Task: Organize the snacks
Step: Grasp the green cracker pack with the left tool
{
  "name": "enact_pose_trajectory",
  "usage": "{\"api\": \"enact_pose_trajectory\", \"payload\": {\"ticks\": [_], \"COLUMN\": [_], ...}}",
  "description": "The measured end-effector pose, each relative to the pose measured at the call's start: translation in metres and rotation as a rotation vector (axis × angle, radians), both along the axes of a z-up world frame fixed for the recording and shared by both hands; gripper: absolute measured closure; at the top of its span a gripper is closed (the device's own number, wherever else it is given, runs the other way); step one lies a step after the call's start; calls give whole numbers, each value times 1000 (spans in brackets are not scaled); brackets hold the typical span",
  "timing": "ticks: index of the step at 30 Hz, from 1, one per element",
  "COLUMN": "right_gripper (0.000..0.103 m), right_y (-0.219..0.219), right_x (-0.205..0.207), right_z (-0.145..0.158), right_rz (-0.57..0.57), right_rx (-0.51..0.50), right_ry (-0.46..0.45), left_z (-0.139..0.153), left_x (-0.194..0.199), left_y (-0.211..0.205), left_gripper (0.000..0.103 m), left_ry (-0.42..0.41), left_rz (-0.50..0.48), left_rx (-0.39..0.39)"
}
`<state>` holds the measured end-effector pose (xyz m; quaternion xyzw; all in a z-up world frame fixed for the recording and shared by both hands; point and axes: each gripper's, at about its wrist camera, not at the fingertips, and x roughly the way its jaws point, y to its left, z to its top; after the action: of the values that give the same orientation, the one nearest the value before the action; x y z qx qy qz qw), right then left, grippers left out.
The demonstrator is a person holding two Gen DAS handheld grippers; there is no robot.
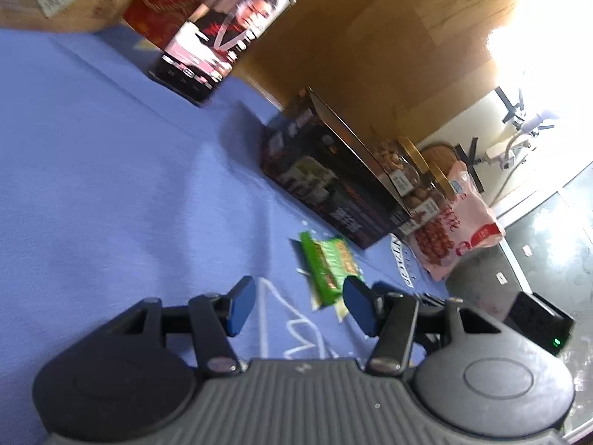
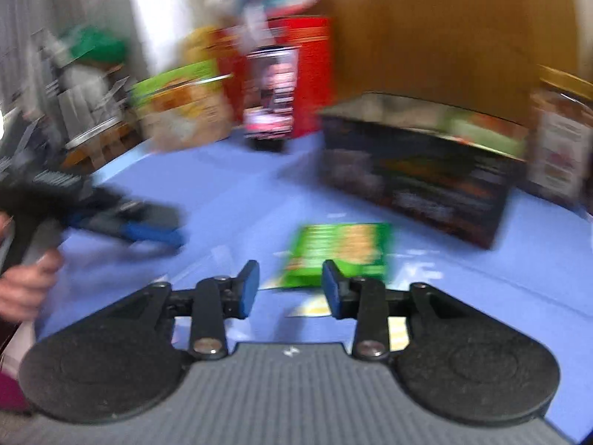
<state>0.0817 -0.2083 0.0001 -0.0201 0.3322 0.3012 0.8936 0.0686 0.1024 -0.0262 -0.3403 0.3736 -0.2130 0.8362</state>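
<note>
A green snack packet point(image 1: 328, 265) lies flat on the blue tablecloth point(image 1: 111, 185), in front of an open dark box point(image 1: 333, 181). My left gripper point(image 1: 300, 306) is open and empty, just short of the packet, which is ahead and to its right. In the blurred right wrist view, the same green packet point(image 2: 339, 252) lies just beyond my right gripper point(image 2: 291, 287), which is open and empty. The dark box point(image 2: 418, 178) stands behind it. The left gripper point(image 2: 122, 222) and the hand holding it show at the left.
A tall black printed box point(image 1: 226, 33) stands at the back, with a red box point(image 2: 311, 70) behind it. Two gold-lidded jars of nuts point(image 1: 404, 170) and a pink snack bag point(image 1: 456, 226) sit right of the dark box. A green-and-yellow bag point(image 2: 185, 107) stands at the back left.
</note>
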Motion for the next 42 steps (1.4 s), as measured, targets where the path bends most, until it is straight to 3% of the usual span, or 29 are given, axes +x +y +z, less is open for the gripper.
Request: {"api": "enact_pose_trajectory", "payload": {"ticks": [6, 13, 15, 20, 25, 27, 28, 32, 35, 37, 40, 42], "right_gripper": [42, 39, 39, 46, 52, 66, 68, 68, 67, 67, 66, 51], "right_y": [1, 2, 6, 11, 11, 13, 15, 32, 20, 12, 7, 11], "right_x": [20, 25, 22, 14, 11, 14, 18, 27, 29, 26, 26, 25], "right_z": [-15, -20, -21, -19, -1, 9, 13, 26, 25, 18, 4, -3], "right_rz": [4, 56, 61, 26, 18, 47, 55, 3, 17, 20, 25, 39], "right_rx": [-44, -52, -51, -36, 19, 55, 65, -21, 24, 30, 57, 66], "right_ry": [53, 51, 45, 12, -53, -73, -84, -200, -156, -117, -26, 16], "left_z": [-6, -10, -12, -8, 19, 34, 42, 72, 80, 78, 59, 43], "left_x": [33, 62, 66, 55, 52, 58, 62, 81, 84, 81, 84, 87], "left_y": [-36, -68, -69, -67, -54, -55, -58, -77, -68, -54, -32, -28], "left_gripper": [49, 50, 55, 60, 60, 65, 65, 65, 65, 58, 57, 57], "left_ry": [39, 36, 35, 18, -46, -90, -108, -189, -210, -217, -135, -77], "left_rz": [-72, -112, -112, -123, -99, -143, -163, -163, -135, -92, -57, -70], "left_rx": [18, 59, 53, 64, 44, 5, -4, 124, 132, 150, 132, 122]}}
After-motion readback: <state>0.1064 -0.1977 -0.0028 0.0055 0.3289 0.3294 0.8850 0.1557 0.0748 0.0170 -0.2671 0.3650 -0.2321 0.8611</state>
